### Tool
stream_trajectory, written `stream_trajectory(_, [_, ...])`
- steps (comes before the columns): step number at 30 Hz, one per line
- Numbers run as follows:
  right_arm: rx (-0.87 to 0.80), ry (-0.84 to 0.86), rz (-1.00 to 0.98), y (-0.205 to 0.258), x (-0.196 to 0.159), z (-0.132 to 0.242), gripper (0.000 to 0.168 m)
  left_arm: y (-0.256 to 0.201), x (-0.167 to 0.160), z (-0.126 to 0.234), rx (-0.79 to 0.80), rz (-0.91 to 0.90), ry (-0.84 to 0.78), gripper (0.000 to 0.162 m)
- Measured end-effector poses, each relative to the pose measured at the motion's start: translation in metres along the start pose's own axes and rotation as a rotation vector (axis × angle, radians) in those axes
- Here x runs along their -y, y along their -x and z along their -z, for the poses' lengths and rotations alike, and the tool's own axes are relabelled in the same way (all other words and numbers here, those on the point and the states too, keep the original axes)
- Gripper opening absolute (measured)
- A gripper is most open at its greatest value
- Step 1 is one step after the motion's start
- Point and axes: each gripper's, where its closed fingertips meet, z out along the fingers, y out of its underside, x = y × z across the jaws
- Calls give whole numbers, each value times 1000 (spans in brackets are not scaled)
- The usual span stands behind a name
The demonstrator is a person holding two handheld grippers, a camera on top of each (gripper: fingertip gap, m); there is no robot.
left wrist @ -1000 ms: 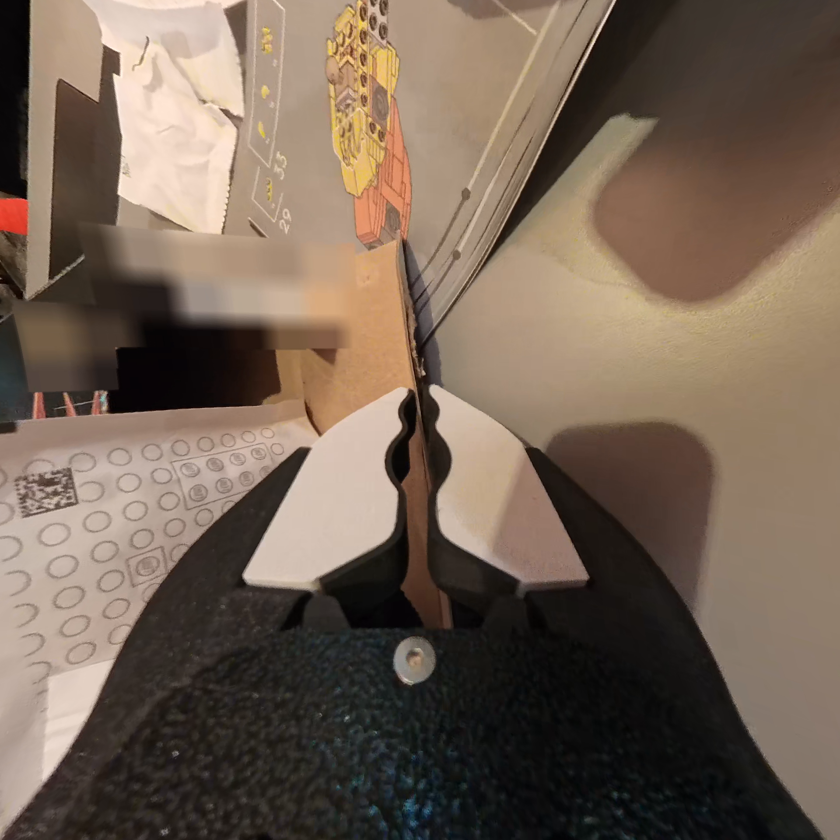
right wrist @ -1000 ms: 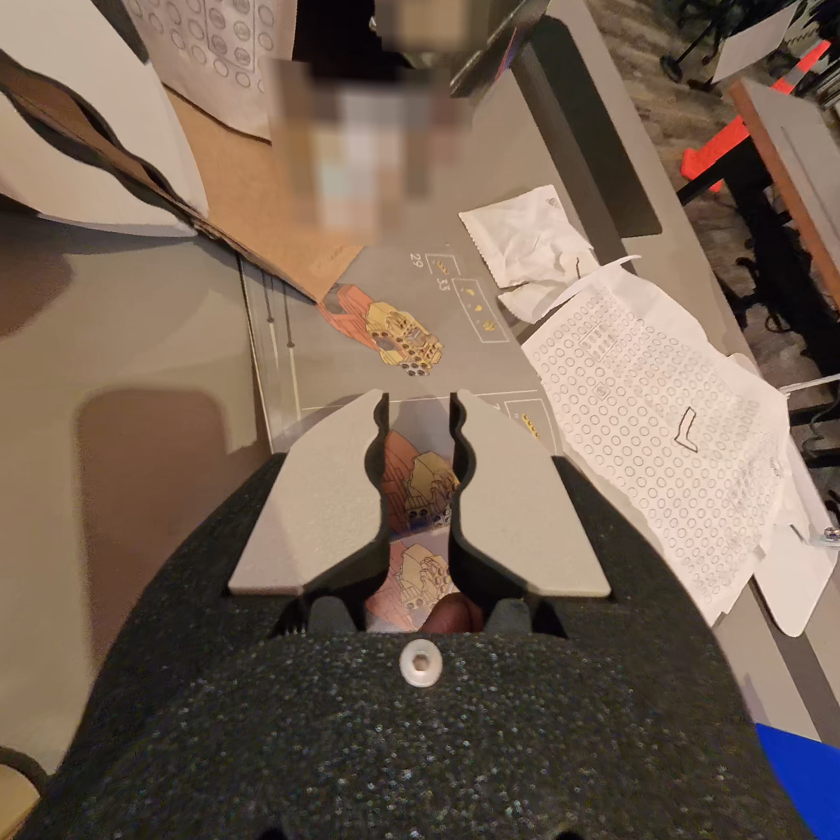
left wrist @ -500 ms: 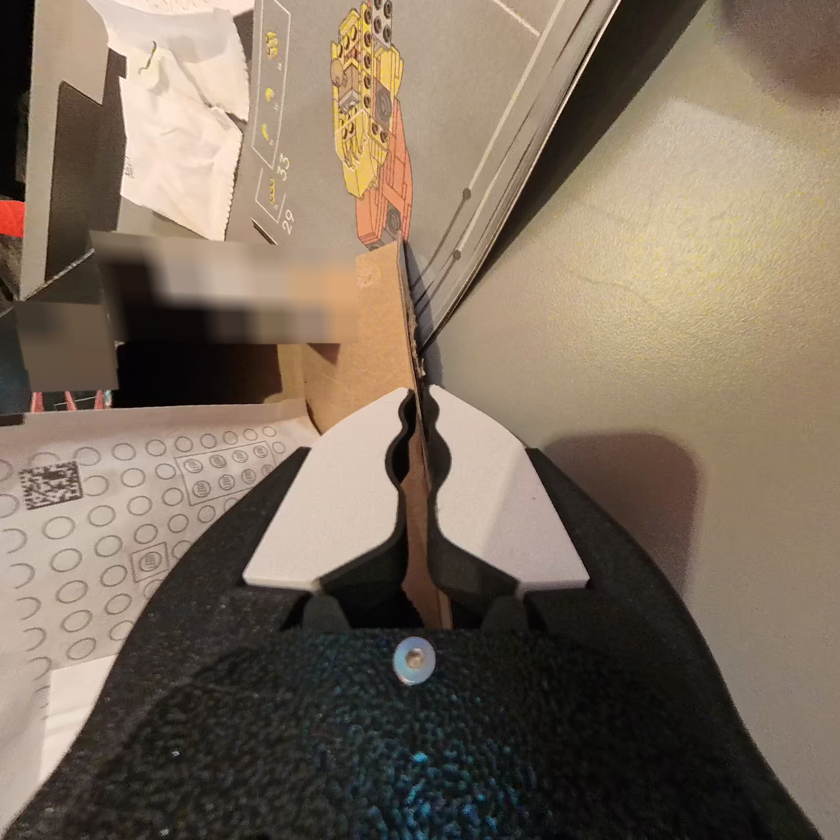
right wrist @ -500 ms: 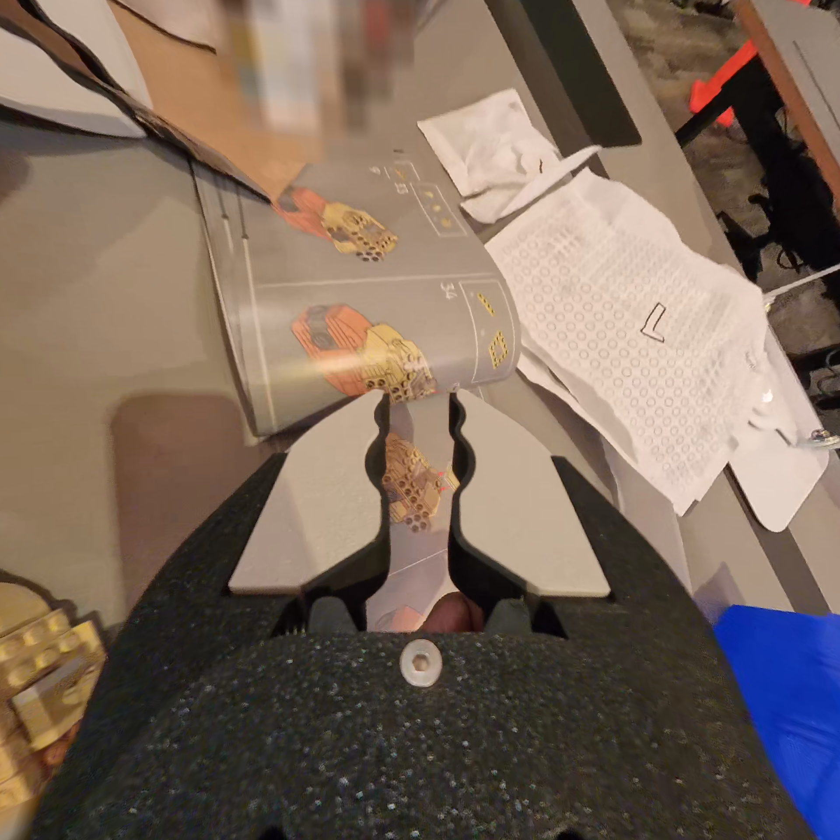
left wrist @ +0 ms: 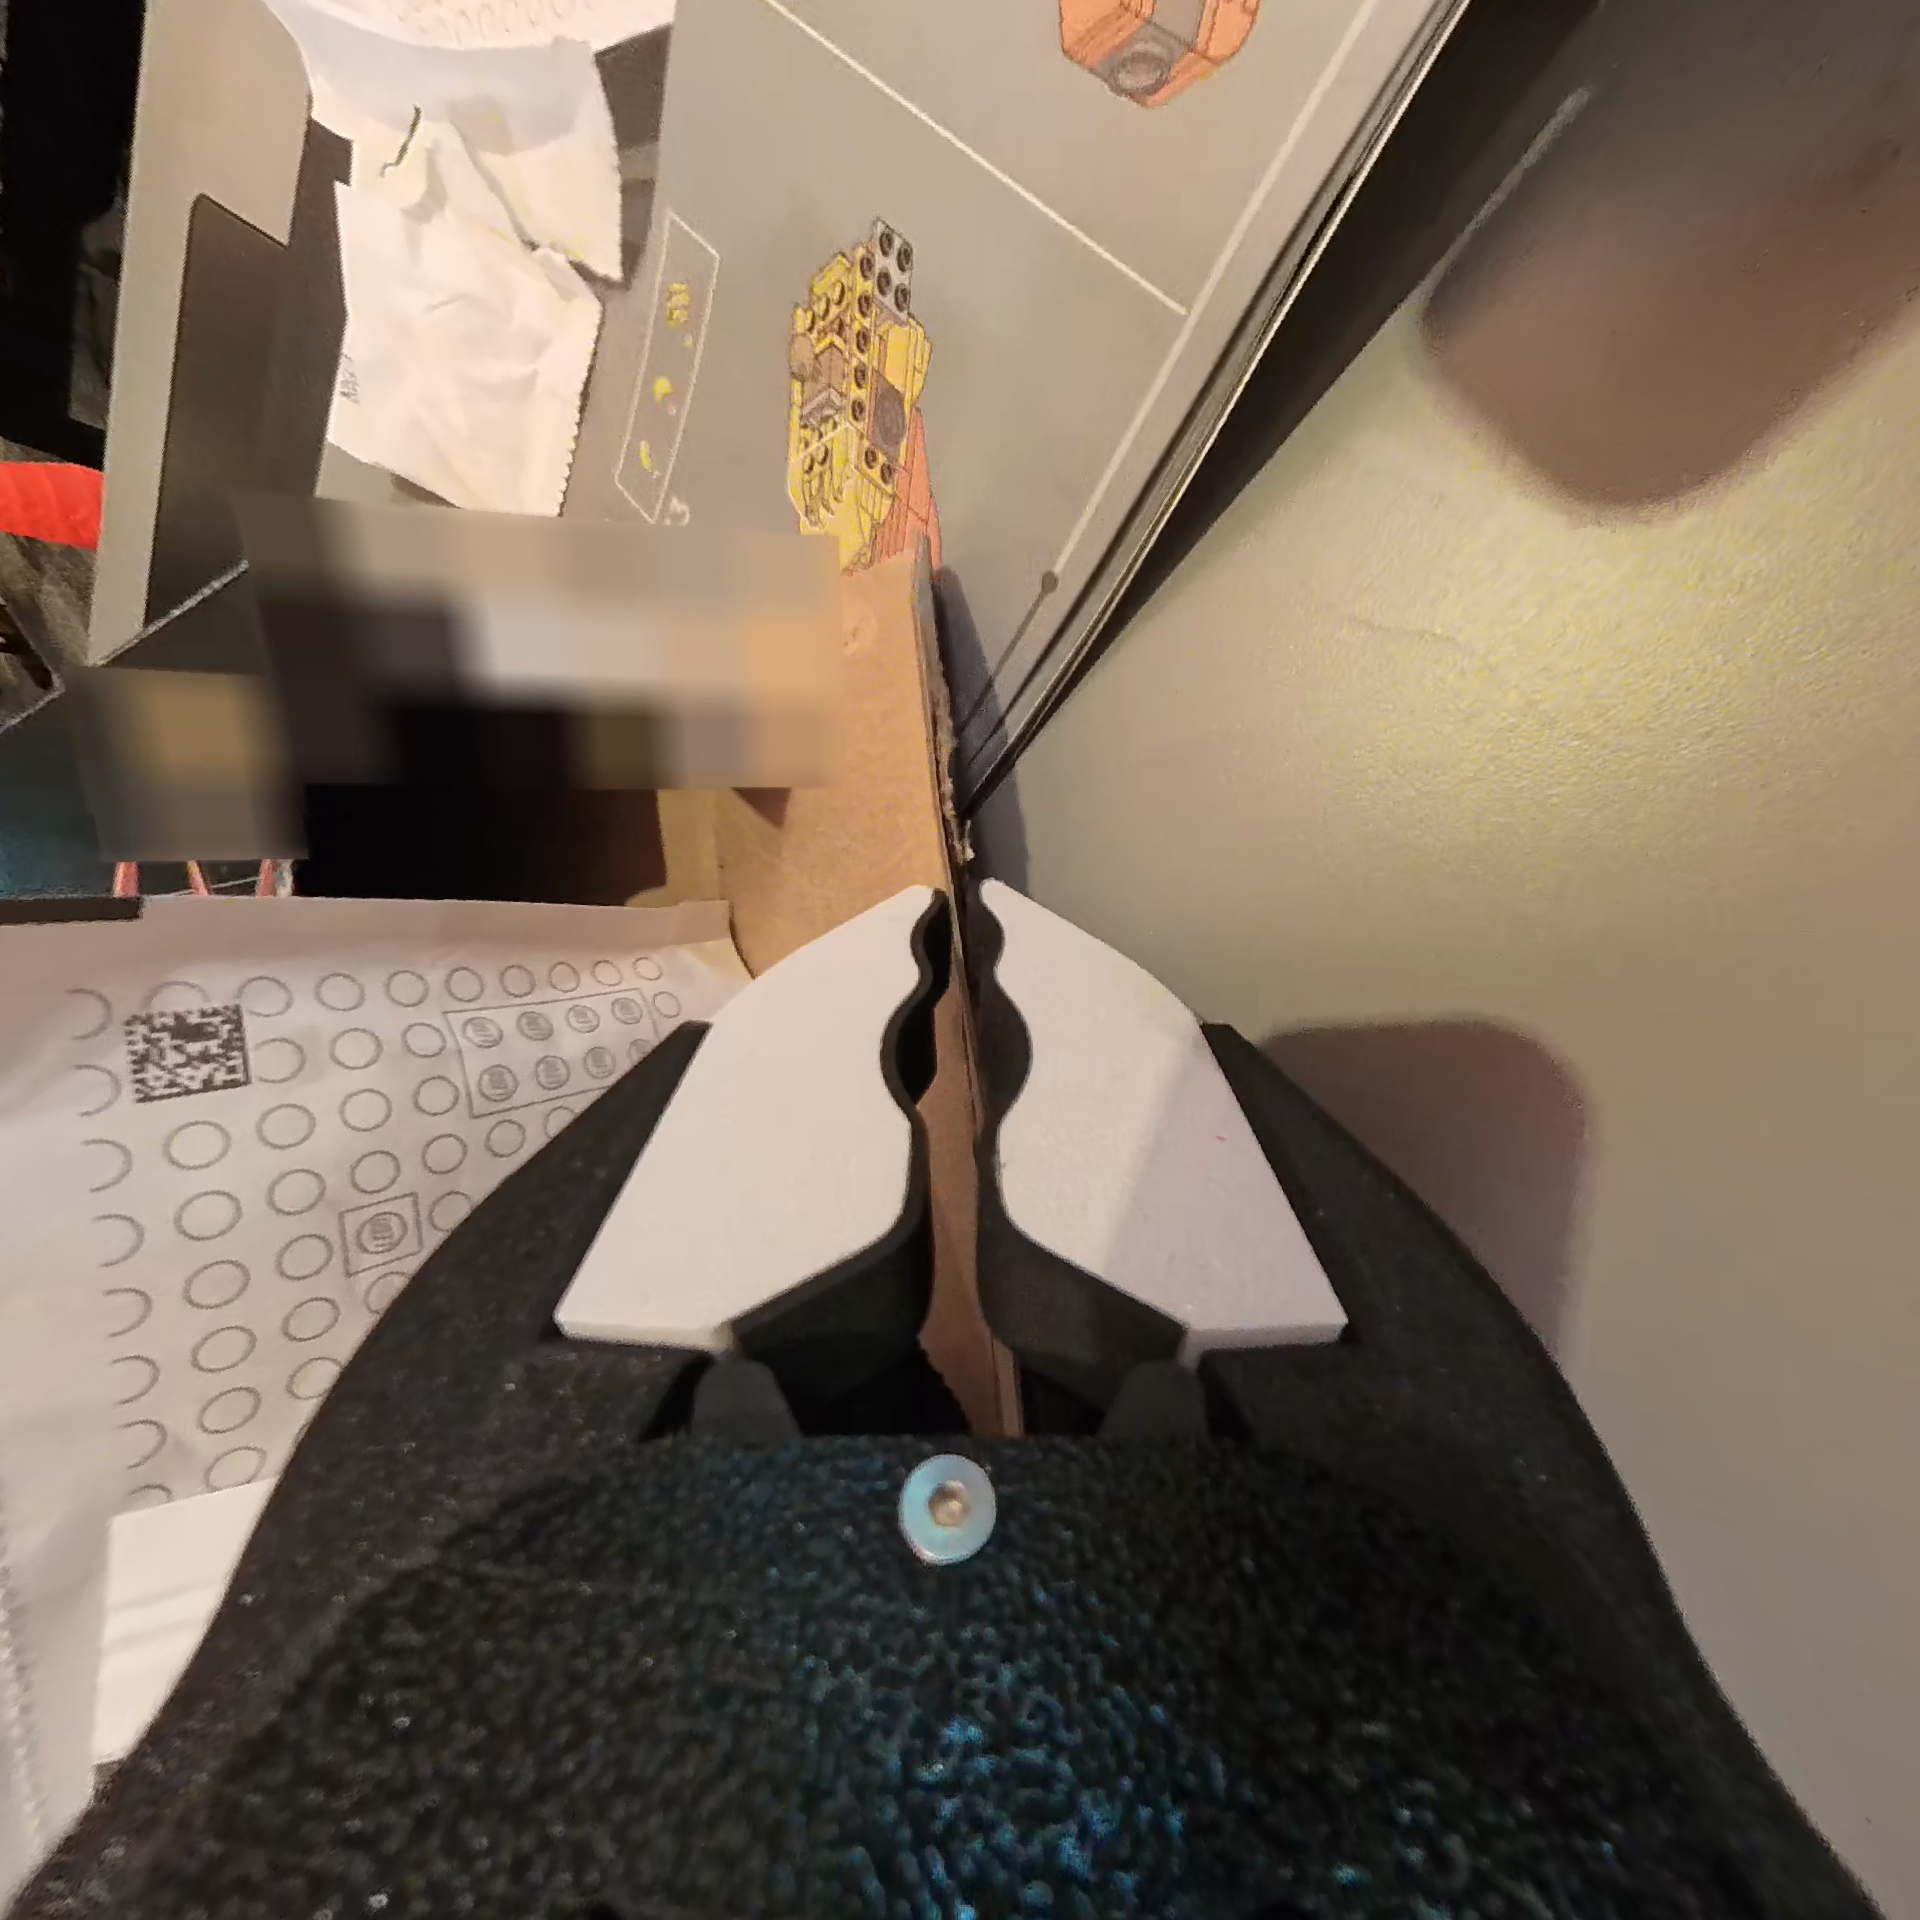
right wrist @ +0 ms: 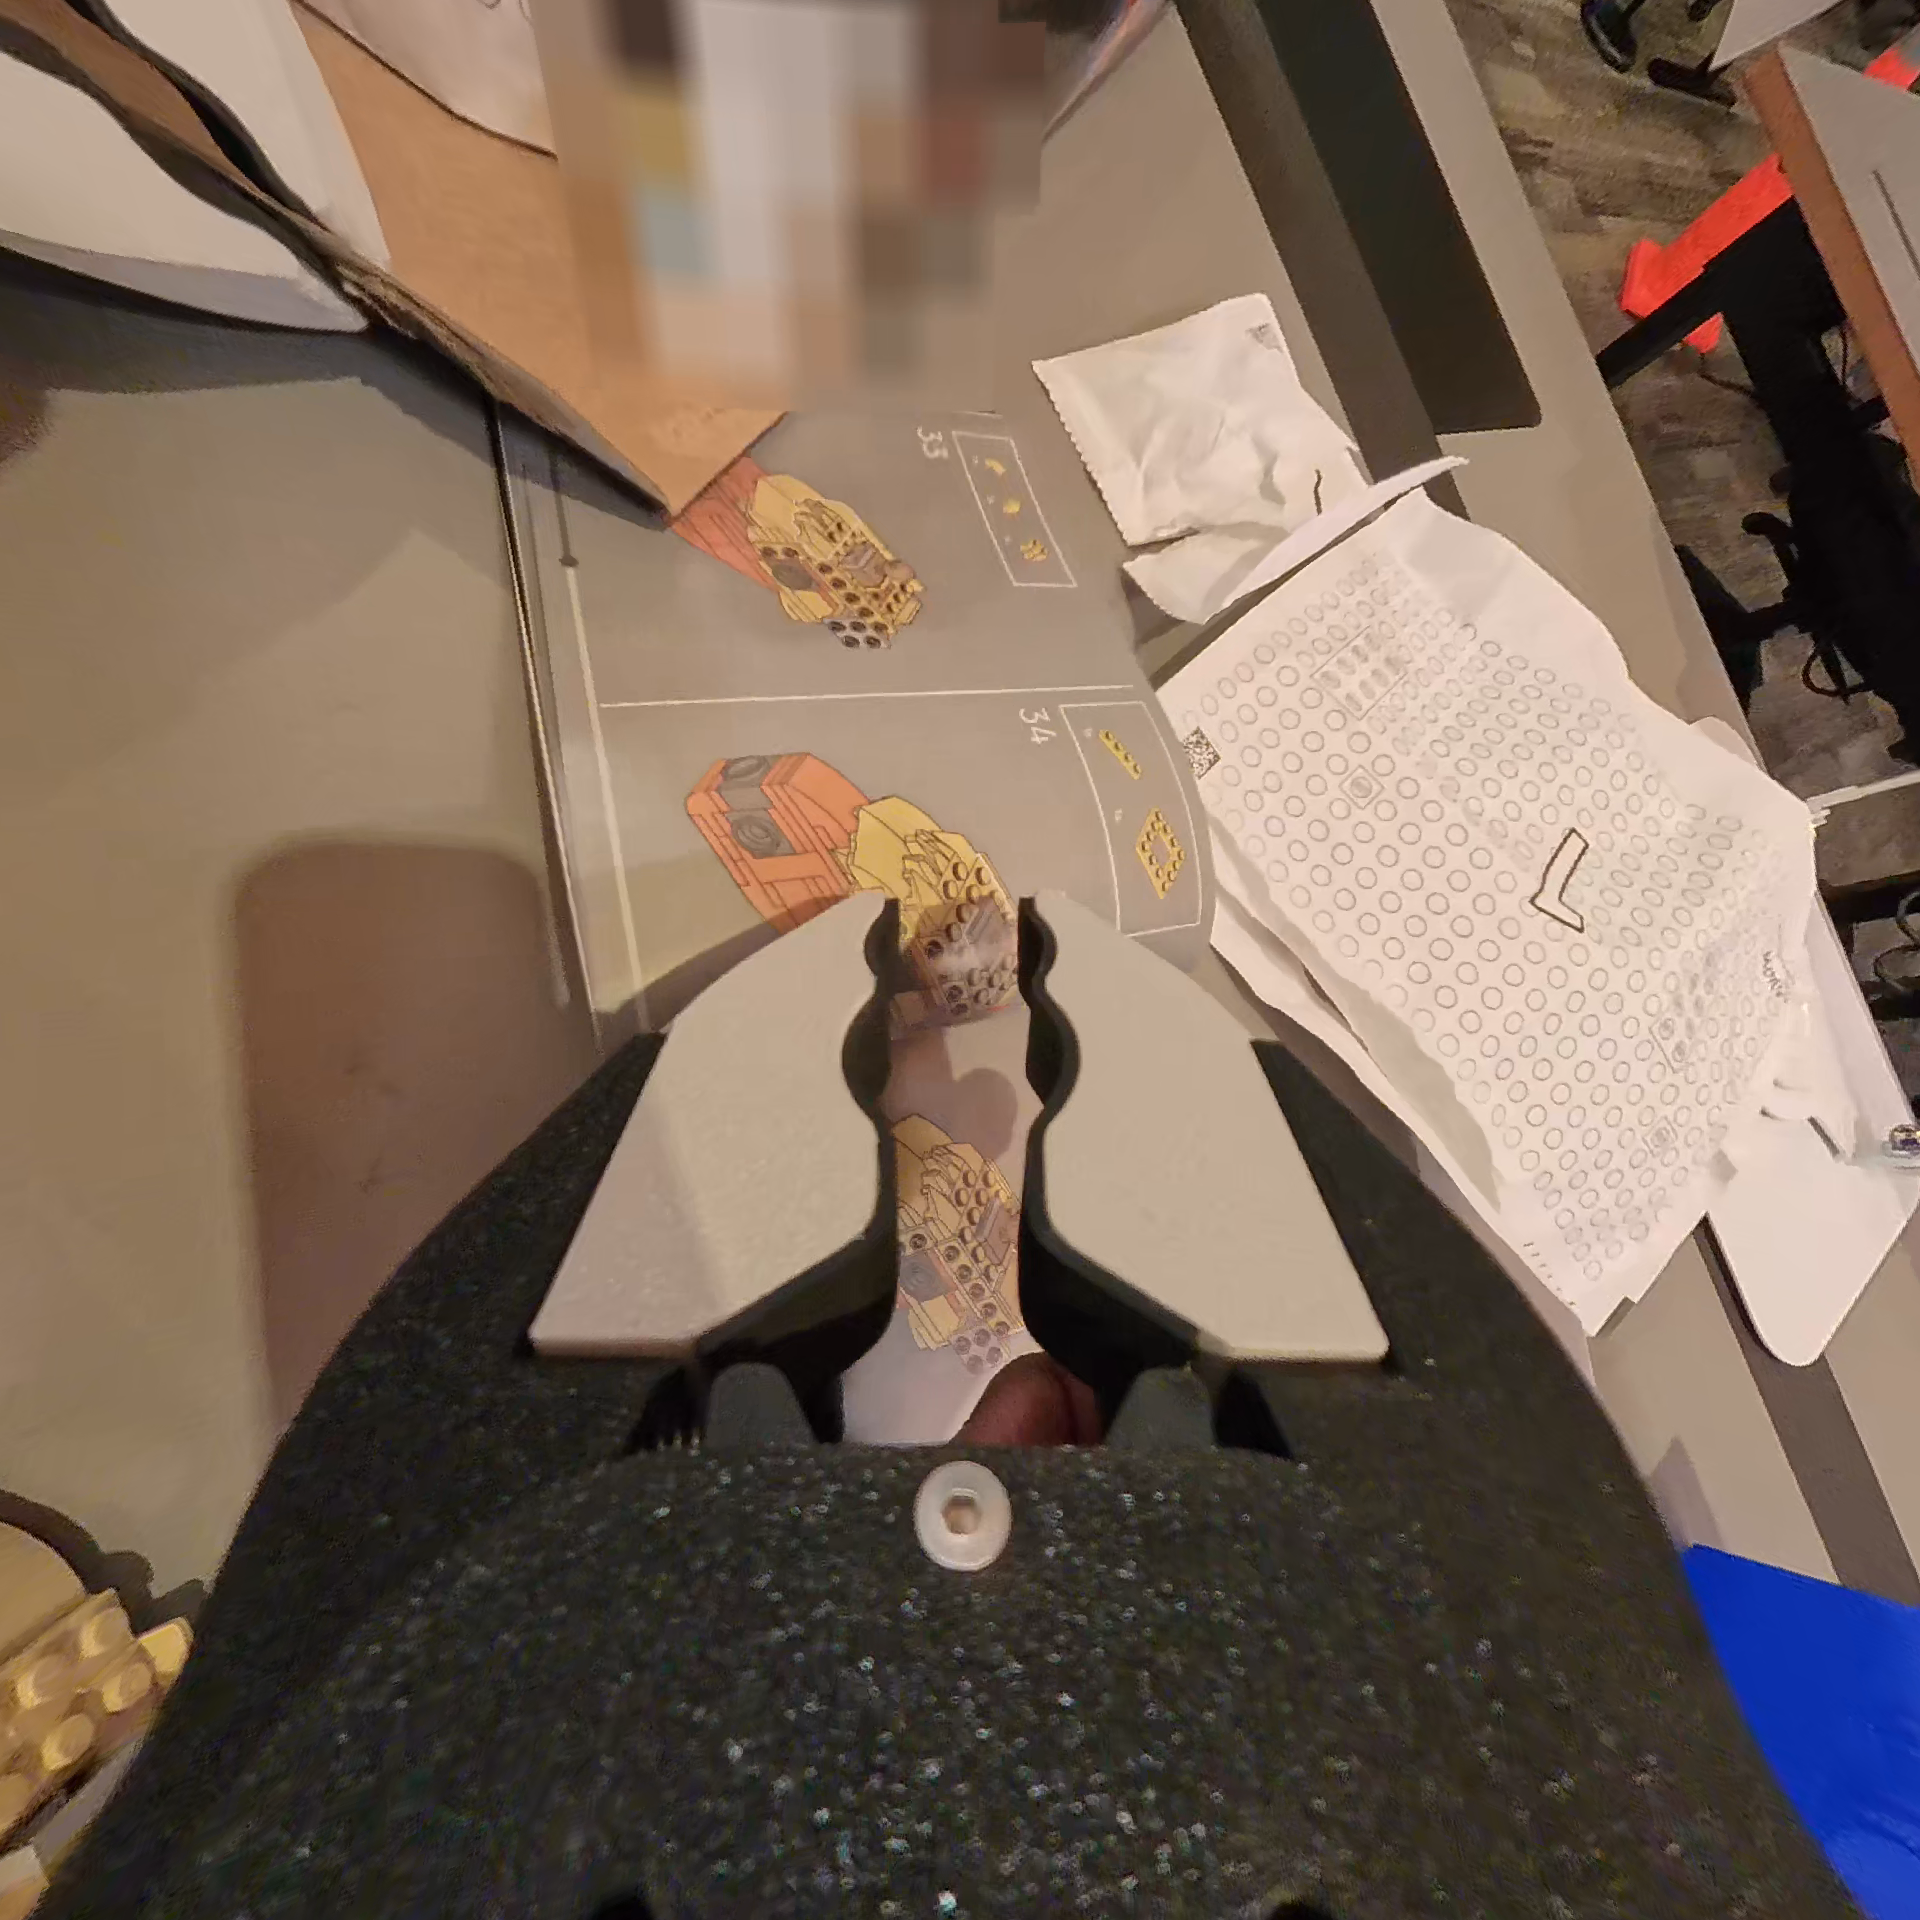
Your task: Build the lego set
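Item: tabletop point(right wrist: 343, 665), matt grey-beige, smooth, lit warmly; soft rounded shadows lie on it ahead of and to the left of the right hand-held gripper point(right wrist: 951, 914).

Left hand-held gripper point(left wrist: 961, 894): jaws pressed together on a brown cardboard flap point(left wrist: 894, 748), which runs edge-on between the pads and on ahead of the tips.

Right hand-held gripper: jaws parted with a gap between the pads, pinching nothing; a page shows through the gap, but whether the pads touch it cannot be told.

Instruction booklet point(right wrist: 831, 644): grey pages, open and flat on the tabletop directly ahead of the right hand-held gripper, showing drawings of an orange and yellow model. The cardboard flap overlaps its far left corner. In the left wrist view the booklet point(left wrist: 935, 260) stands ahead of the tips, beyond the flap.

Printed paper bag point(right wrist: 1507, 883): white, patterned with small circles, crumpled, just right of the booklet. A second such bag point(left wrist: 260, 1143) lies left of the left hand-held gripper.

Small white bag point(right wrist: 1195, 426): torn, ahead and right, beyond the booklet.

Gold lego bricks point(right wrist: 73, 1683): a partly built cluster at the near left of the right hand-held gripper (only its edge shows).

Blue object point(right wrist: 1808, 1745): near right corner, kind unclear.

Room: beyond the tabletop edge, far right, patterned carpet floor point(right wrist: 1579, 156), dark table legs, an orange-red piece point(right wrist: 1714, 239) and another wood-edged table point(right wrist: 1829, 187)
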Motion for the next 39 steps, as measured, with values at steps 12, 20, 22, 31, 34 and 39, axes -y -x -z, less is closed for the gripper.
stream_trajectory(12, [22,10,34,5,0,1,20,-6,-1,1,-21,-8,22,2])
stream_trajectory(20, [27,-1,32,5,0,0,19,-12,-2,-3,-54,4,14,6])
stream_trajectory(22, [28,-4,30,5,0,0,19,-14,1,-2,-77,24,-12,10])
stream_trajectory(31, [25,-13,25,2,0,3,21,-12,24,15,-160,135,-200,19])
stream_trajectory(34, [20,-14,25,0,0,4,22,-9,30,18,-154,144,-247,20])
stream_trajectory(39, [6,-36,18,-5,3,11,23,-6,40,22,-147,162,-320,20])
